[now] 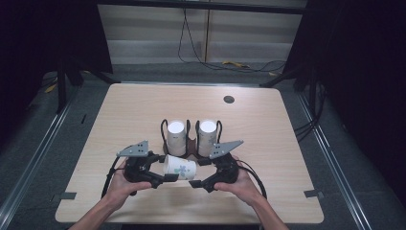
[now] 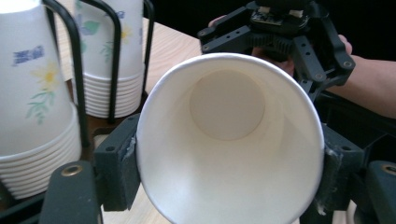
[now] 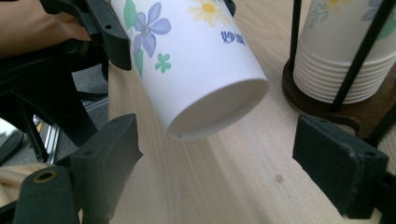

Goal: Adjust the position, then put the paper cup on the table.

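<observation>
We hold a paper cup (image 1: 179, 167) on its side above the near middle of the table (image 1: 268, 139), its open mouth turned toward our left and its base toward our right. The left gripper (image 1: 165, 178) is clamped on the cup: in the left gripper view the two pads press against the rim of the cup (image 2: 229, 140) on either side, and we look straight down into it, where the inside is white and bare with nothing in it. The right gripper (image 1: 197, 183) sits just beside the base of the cup with its jaws spread wide apart; in the right gripper view the cup (image 3: 196, 60) with its printed flowers hangs ahead of the two pads, and neither pad touches it. Just beyond the cup stands a rack (image 1: 191, 143) of black wire loops on a dark round base. It holds two stacks of nested cups, mouths down, one on the left (image 1: 176, 138) and one on the right (image 1: 207, 137).
</observation>
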`<state>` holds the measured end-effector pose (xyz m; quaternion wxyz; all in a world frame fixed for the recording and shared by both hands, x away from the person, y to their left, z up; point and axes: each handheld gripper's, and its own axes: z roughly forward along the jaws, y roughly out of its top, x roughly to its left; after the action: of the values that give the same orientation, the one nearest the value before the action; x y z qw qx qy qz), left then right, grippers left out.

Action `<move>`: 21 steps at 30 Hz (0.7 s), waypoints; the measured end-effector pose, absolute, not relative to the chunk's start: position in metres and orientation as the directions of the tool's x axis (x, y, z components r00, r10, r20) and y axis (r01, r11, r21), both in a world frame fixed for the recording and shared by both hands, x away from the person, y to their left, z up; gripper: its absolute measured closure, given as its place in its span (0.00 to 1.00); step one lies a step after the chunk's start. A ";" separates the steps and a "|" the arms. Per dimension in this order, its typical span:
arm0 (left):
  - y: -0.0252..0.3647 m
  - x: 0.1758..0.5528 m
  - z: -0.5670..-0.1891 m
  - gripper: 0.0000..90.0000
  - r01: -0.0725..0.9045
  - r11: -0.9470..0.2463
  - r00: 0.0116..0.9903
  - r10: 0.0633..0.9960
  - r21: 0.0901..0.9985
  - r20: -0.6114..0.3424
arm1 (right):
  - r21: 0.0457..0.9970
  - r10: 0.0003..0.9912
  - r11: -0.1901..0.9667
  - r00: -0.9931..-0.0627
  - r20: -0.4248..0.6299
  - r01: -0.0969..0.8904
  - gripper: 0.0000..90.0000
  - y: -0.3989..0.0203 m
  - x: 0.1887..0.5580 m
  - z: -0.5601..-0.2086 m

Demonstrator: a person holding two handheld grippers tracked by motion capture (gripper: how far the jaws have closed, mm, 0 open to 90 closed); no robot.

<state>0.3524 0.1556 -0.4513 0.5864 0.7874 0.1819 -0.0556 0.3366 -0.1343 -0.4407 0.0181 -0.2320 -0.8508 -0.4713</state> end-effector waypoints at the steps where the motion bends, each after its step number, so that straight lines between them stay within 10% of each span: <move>1: 0.157 0.353 -0.451 0.27 0.352 -0.246 0.927 0.227 0.903 -0.299 | 0.795 0.382 0.445 -0.890 0.250 0.413 0.16 -0.135 0.337 -0.441; 21: 0.177 0.359 -0.449 0.27 0.360 -0.317 0.893 0.388 0.877 -0.226 | 0.801 0.436 0.394 -0.859 0.268 0.451 0.17 -0.145 0.344 -0.441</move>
<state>0.3591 0.1774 -0.4493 0.5370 0.8114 0.2305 0.0131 0.3442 -0.1451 -0.4413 0.0074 -0.2656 -0.8350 -0.4819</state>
